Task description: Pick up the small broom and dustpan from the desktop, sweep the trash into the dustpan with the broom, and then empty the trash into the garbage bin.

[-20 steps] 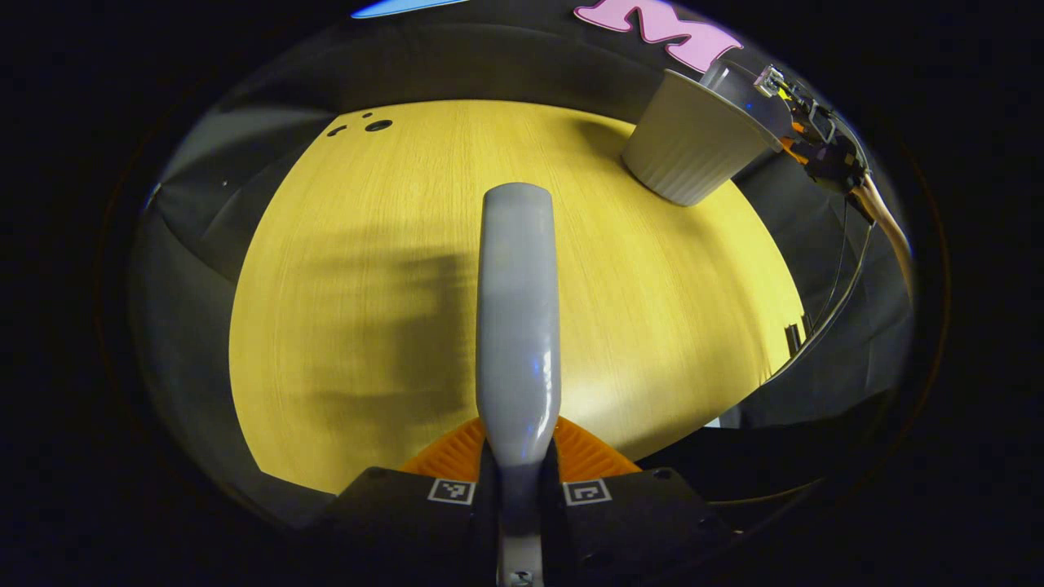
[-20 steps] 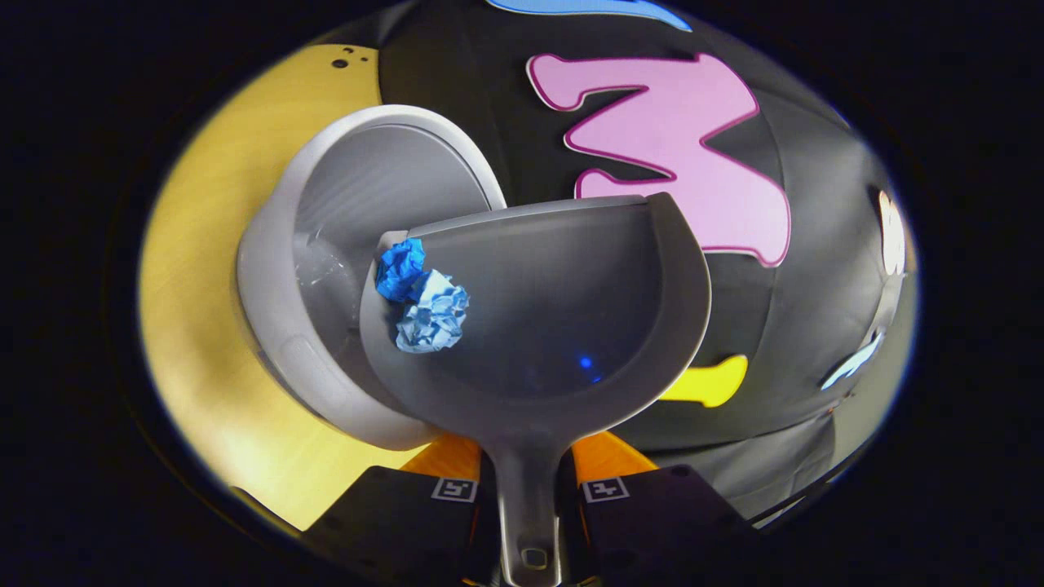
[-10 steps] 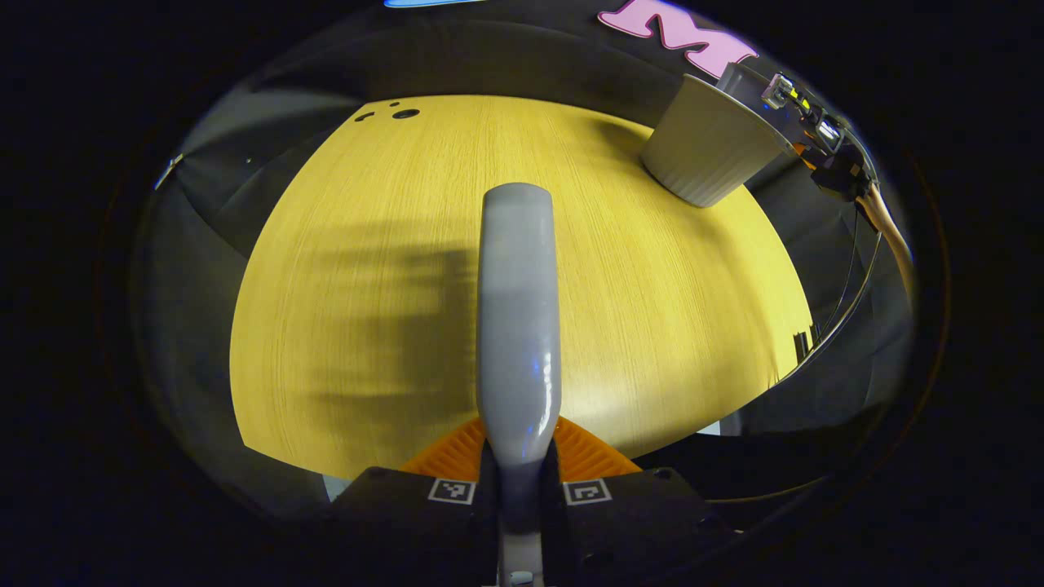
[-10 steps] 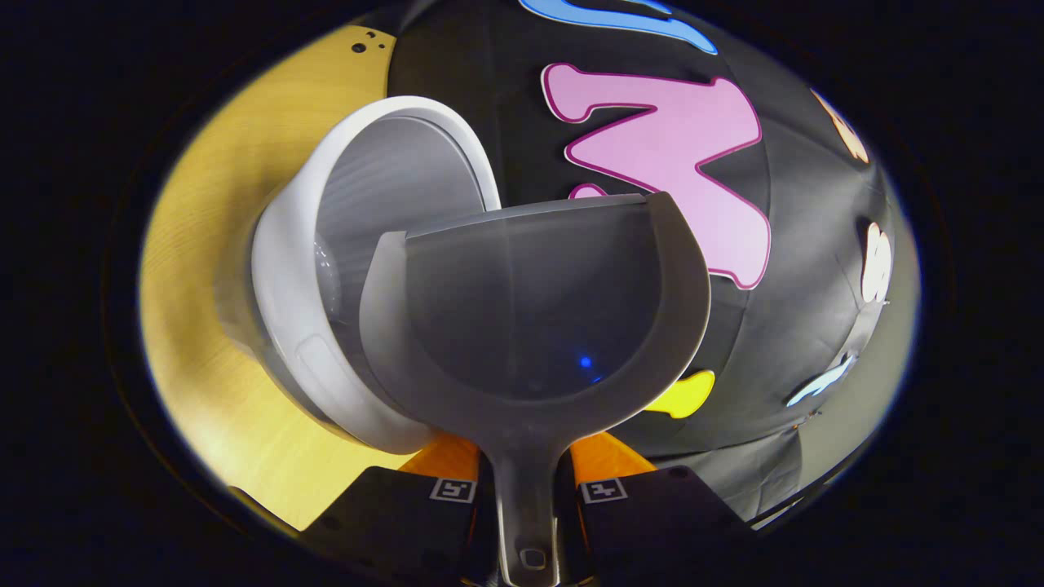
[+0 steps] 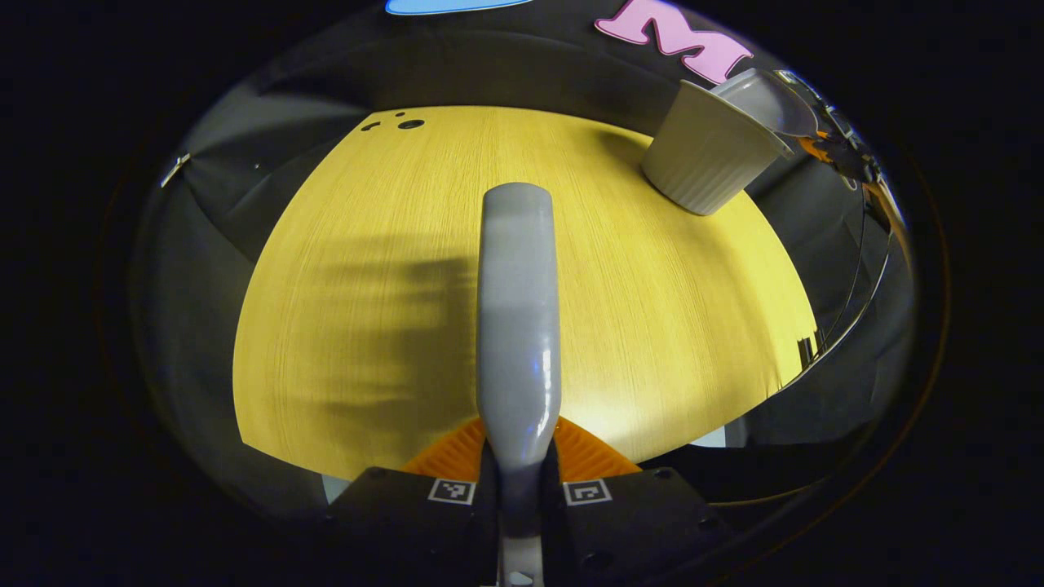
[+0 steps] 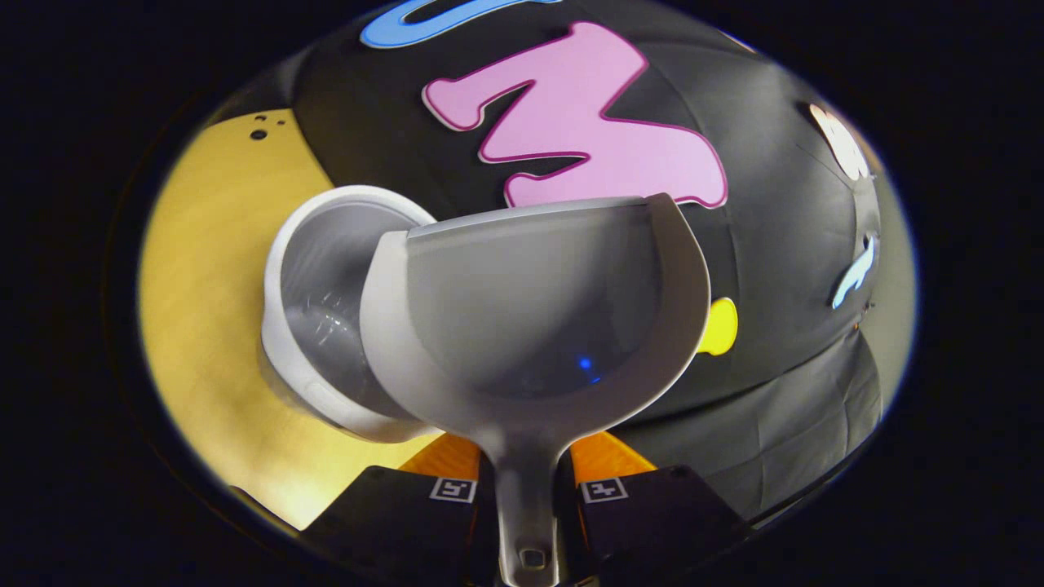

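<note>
The left claw [image 5: 519,481] is clenched on the broom [image 5: 519,318]: both fingers press the narrow base of its grey handle, which runs straight ahead of the claw above the yellow wood-grain worktop [image 5: 652,310] and casts a broad shadow to its left. Far ahead and to the right of this claw, the white ribbed garbage bin [image 5: 708,151] stands on the worktop near its far edge, with the grey dustpan [image 5: 771,98] held over its rim. In the right gripper view, the right claw [image 6: 526,509] is clenched on the dustpan [image 6: 538,318], both fingers gripping the neck of its handle. The pan spreads out directly ahead of the claw, its scoop face bare of trash. The garbage bin [image 6: 306,326] lies just ahead and to the left of this claw, its opening partly covered by the pan's left edge. Whether pan and bin touch cannot be determined. The bin's contents cannot be made out.
</note>
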Demonstrator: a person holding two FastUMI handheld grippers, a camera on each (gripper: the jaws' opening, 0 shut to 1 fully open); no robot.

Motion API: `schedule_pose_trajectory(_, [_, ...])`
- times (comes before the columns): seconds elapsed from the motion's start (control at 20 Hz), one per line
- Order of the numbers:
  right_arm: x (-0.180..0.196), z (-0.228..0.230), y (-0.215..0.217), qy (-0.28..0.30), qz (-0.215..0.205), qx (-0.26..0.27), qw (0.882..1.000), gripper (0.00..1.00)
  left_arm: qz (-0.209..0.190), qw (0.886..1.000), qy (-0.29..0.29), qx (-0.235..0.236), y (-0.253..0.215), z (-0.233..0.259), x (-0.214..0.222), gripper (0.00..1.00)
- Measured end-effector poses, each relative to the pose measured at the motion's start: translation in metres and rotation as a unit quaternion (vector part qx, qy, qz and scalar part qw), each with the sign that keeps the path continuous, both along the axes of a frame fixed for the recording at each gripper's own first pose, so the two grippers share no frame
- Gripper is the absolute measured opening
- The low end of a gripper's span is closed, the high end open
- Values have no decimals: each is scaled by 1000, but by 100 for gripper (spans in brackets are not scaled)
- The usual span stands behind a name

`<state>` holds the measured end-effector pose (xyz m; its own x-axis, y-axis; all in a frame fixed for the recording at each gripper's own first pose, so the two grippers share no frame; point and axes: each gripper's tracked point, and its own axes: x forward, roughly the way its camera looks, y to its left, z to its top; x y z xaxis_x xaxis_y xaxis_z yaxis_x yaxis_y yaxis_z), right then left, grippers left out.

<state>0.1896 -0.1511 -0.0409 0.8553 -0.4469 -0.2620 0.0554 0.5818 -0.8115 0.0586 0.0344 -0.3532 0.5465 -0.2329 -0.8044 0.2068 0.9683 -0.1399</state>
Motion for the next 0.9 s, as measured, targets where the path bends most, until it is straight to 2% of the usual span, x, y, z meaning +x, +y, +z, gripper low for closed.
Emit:
schedule_pose_trajectory(0.15, [-12,12,8,-20,-1,84,996,32,32,999,-2,-38,-9,5,2,25])
schedule_pose_trajectory(0.3, [-28,25,24,-43,-2,172,984,32,48,998,-29,-10,-2,8,3,25])
schedule_pose_trajectory(0.35, [-31,32,30,-47,3,195,980,36,50,998,-32,-6,0,9,4,25])
schedule_pose_trajectory(0.4, [-34,37,38,-50,9,217,975,32,53,998,-33,-6,1,9,4,25])
schedule_pose_trajectory(0.5, [-31,41,49,-54,24,252,966,31,61,998,-32,-6,1,6,3,28])
schedule_pose_trajectory(0.6, [-30,45,68,-47,44,301,951,31,68,997,-26,-11,1,3,3,25])
schedule_pose_trajectory(0.65, [-32,45,76,-41,53,321,945,27,72,997,-22,-15,0,2,2,25])
schedule_pose_trajectory(0.7, [-36,48,85,-35,63,338,938,31,76,997,-19,-18,1,0,0,25])
schedule_pose_trajectory(0.85, [-37,55,84,-7,99,371,923,31,84,996,-15,-16,7,-7,-3,25])
schedule_pose_trajectory(0.9, [-37,52,84,7,111,383,917,31,87,996,-14,-16,10,-9,-5,28])
